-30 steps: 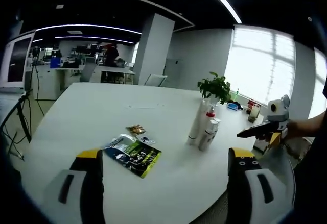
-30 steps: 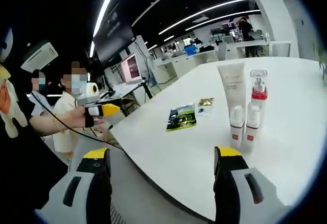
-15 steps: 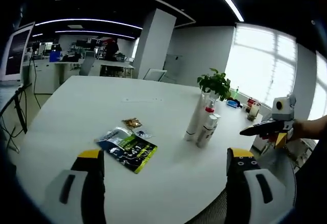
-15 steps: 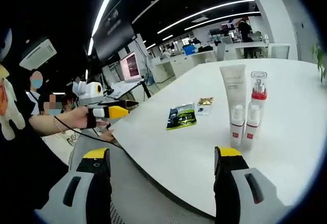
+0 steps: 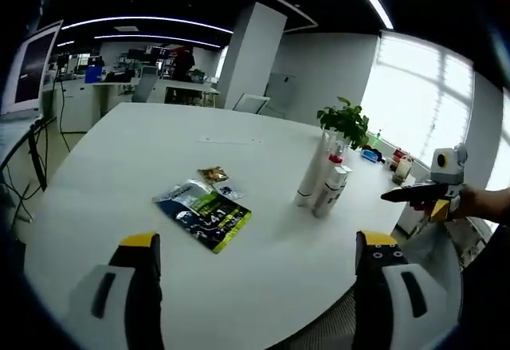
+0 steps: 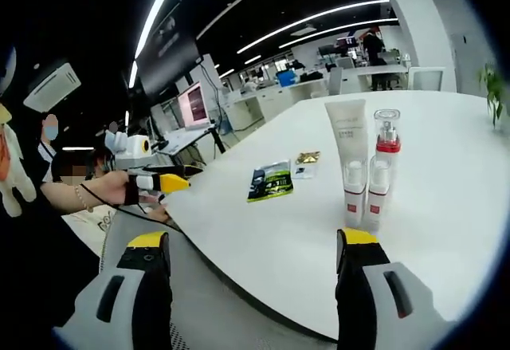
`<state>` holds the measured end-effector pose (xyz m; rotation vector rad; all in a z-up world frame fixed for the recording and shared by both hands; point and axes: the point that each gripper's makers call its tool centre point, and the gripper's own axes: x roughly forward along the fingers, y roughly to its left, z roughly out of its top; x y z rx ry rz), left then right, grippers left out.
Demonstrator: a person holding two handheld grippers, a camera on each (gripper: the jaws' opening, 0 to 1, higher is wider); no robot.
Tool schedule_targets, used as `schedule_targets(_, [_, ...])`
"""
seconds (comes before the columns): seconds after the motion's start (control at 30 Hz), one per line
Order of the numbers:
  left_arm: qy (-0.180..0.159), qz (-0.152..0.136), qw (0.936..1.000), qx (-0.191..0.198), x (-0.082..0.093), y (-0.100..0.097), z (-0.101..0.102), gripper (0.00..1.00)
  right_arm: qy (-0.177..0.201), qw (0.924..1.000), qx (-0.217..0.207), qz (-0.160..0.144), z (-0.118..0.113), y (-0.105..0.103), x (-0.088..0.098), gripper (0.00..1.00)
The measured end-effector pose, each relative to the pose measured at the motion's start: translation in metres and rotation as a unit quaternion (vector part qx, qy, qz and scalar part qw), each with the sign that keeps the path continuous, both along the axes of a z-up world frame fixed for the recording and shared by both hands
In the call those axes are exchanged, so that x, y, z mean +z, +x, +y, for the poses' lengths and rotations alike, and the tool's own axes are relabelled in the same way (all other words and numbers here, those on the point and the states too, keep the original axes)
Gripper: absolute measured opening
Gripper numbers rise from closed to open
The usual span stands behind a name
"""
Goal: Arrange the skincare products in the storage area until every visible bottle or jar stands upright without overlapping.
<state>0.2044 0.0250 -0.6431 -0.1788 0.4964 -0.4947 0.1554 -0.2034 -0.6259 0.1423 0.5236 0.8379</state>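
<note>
Near the round white table's (image 5: 119,167) right edge, a tall white tube (image 5: 312,176), a pump bottle with a red collar (image 5: 332,171) and small white bottles (image 5: 325,197) stand upright, close together. In the right gripper view the tube (image 6: 344,139), the pump bottle (image 6: 386,147) and two small red-labelled bottles (image 6: 352,190) stand just beyond my right gripper (image 6: 253,238). It is open and holds nothing. My left gripper (image 5: 256,242) is open too, hanging over the table's near edge. Each gripper also appears in the other's view: the right gripper (image 5: 414,193) and the left gripper (image 6: 171,182).
A blue-green packet (image 5: 203,216) and a small gold sachet (image 5: 213,175) lie flat on the table to the left of the bottles. A potted plant (image 5: 344,123) stands behind them. Desks, monitors and people fill the office beyond.
Both cameras have shifted a little, the left one sitting somewhat higher over the table. The bottles and sachets have stayed put, and both grippers remain open.
</note>
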Motion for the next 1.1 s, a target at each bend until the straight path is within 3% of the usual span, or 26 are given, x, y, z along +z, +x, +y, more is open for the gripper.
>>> schedule_targets(0.47, [0.002,0.058,0.9982,0.015,-0.026,0.010,-0.012,0.99,-0.002,0.9997,-0.026,0.001,-0.004,0.006,-0.004,0.90])
schedule_targets(0.83, [0.022,0.108,0.9934,0.032,-0.049,0.040,-0.025,0.99,-0.027,0.9974,-0.066,-0.010,-0.014,0.012,-0.010,0.94])
schedule_targets(1.0, [0.022,0.115,0.9927,0.029,-0.050,0.054,-0.031,0.99,-0.030,0.9958,-0.085,-0.017,-0.021,0.016,-0.012,0.92])
schedule_targets(1.1, [0.034,0.138,0.9894,0.028,-0.058,0.064,-0.034,0.99,-0.039,0.9953,-0.087,-0.013,-0.023,0.018,-0.015,0.93])
